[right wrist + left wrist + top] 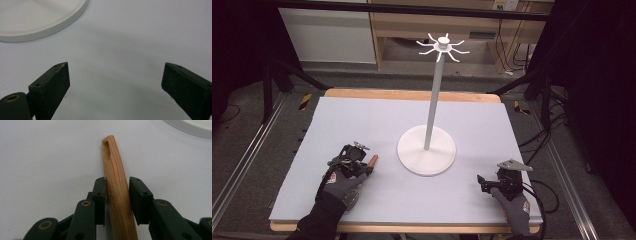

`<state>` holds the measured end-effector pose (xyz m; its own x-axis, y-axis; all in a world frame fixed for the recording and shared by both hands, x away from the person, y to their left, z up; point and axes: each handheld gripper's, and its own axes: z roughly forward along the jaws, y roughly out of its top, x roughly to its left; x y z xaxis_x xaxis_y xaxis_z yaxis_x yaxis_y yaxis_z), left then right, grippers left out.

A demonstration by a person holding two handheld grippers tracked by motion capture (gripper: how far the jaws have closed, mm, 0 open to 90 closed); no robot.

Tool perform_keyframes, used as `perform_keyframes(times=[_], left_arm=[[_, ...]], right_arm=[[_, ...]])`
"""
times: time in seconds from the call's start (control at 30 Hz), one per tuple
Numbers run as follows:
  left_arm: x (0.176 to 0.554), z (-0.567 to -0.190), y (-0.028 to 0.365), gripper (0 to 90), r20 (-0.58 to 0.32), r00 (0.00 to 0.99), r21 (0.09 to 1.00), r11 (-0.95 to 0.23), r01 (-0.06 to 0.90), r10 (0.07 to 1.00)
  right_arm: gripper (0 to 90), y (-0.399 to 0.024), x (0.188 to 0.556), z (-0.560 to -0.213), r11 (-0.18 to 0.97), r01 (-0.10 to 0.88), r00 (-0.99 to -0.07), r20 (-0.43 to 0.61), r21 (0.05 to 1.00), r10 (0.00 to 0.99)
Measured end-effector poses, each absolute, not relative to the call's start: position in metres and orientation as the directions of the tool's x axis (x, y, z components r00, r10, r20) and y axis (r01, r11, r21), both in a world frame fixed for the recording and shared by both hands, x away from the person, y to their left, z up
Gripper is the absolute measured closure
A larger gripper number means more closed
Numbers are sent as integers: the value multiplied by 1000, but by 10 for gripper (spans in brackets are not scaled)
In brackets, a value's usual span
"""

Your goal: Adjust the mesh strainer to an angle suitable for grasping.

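Observation:
A wooden utensil handle (115,177) with a slot near its tip and engraved lettering lies on the pale mat. My left gripper (116,195) has both pads against its sides, shut on it. From above, the handle tip (372,160) pokes out of the left gripper (363,168) toward the stand at the table's front left. My right gripper (115,77) rests low over bare mat with its jaws wide apart and nothing between them; in the high view the right gripper (483,181) sits at the front right.
A white stand has a round base (412,150), a tall pole (432,100) and a ring of hooks (443,46) on top, mid-table between the grippers. Its base rim (45,27) lies close ahead of the right gripper. The mat (362,120) ends at wooden table edges.

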<state>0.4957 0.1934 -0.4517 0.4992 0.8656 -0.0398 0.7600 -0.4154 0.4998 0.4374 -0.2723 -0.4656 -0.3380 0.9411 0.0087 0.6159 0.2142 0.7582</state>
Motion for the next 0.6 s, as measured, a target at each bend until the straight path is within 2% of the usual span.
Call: perform_keyframes(times=[0.27,0.6], left_arm=[[498,-455,193,657,-58,494,483,-408,775,868],[498,-454,190,680,-35,485,471,-414,779,874]], right_arm=[[84,-272,437,-465,210,618,-336,13,757,942],[84,-272,437,-465,209,619,-336,15,757,942]])
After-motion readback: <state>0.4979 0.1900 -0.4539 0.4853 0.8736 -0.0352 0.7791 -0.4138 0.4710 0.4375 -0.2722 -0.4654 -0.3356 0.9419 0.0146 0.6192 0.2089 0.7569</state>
